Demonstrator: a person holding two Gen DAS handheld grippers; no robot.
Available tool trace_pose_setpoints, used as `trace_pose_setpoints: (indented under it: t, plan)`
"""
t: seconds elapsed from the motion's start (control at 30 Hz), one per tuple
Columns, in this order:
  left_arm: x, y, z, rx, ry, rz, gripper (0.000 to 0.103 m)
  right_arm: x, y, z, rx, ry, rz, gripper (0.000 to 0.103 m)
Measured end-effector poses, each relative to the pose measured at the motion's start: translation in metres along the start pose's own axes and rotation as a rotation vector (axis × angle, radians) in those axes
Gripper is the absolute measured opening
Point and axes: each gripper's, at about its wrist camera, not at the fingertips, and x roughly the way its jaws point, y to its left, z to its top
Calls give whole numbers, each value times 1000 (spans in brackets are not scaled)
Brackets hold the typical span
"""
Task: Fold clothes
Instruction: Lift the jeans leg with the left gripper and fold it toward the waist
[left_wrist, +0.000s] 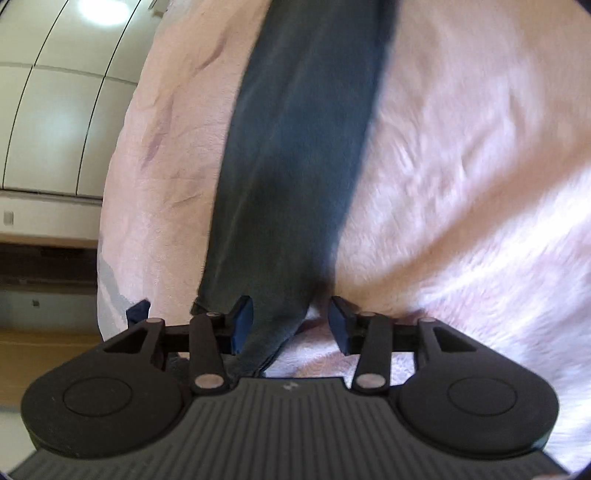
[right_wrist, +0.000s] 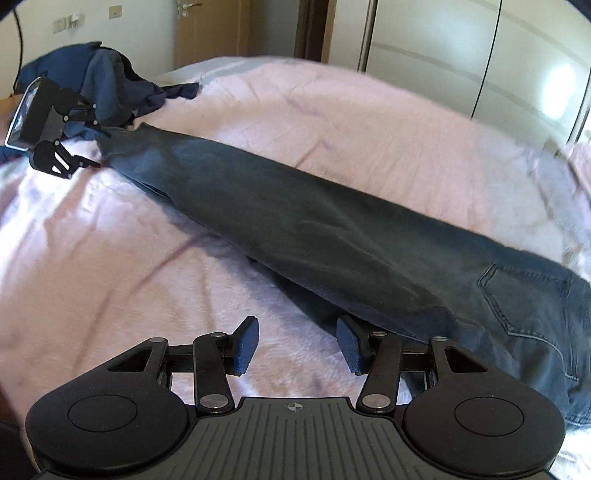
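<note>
Now left gripper (left_wrist: 290, 323) jaws spread around jeans (right_wrist: 332, 236) hem, seemingly slack — right gripper (right_wrist: 295, 345) spread beside waist

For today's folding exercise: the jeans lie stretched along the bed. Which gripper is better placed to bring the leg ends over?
Left. The left gripper is open around the jeans' hem; the right gripper is open at the pocket end.

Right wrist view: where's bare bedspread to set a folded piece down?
Open pink fleece bedspread lies between the right gripper and the long dark denim jeans, and again beyond the jeans toward the white wardrobe doors. Crowded: the far corner, where the crumpled navy clothes pile meets the left gripper.
</note>
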Motion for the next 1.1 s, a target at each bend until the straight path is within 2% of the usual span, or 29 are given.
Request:
trace_pose_setpoints:
  t: [0.23,0.33,0.37,0.4,0.47,0.5,0.53,0.57,0.63,0.77,0.83,0.9,0.97,1.07,1.1]
  plan:
    - [23,-23,-9,78,-93,255,38,41,24,-27,-84,-104,-105,51]
    - [29,-25,-13,84,-108,326,36,51,36,-32,-150,-156,-161,51]
    - [31,-24,-14,83,-113,337,35,52,41,-34,-176,-165,-184,51]
    - [33,-23,-14,74,-116,341,25,53,45,-35,-202,-173,-206,51]
    - [33,-20,-14,48,-116,337,11,51,54,-40,-255,-183,-265,51]
    - [30,-20,-14,37,-117,346,9,49,58,-43,-282,-187,-296,52]
    - [26,-21,-15,24,-120,354,9,47,64,-46,-311,-187,-328,56]
    - [19,-24,-15,13,-123,363,8,43,71,-49,-340,-185,-357,68]
    - [5,-24,-16,-29,-131,360,8,33,85,-56,-398,-184,-409,79]
    - [-13,-7,-17,-61,-165,349,7,18,100,-58,-430,-153,-420,80]
    - [-21,10,-17,-128,-190,329,7,23,98,-51,-443,-126,-439,79]
    - [-26,21,-15,-150,-204,325,7,29,95,-44,-453,-97,-462,79]
    - [-29,31,-12,-160,-213,323,7,29,71,-36,-279,-85,-458,79]
    - [-27,34,-8,-161,-222,318,7,12,15,-41,161,-144,-445,79]
    - [-26,33,-7,-161,-223,315,7,13,4,-44,225,-146,-462,79]
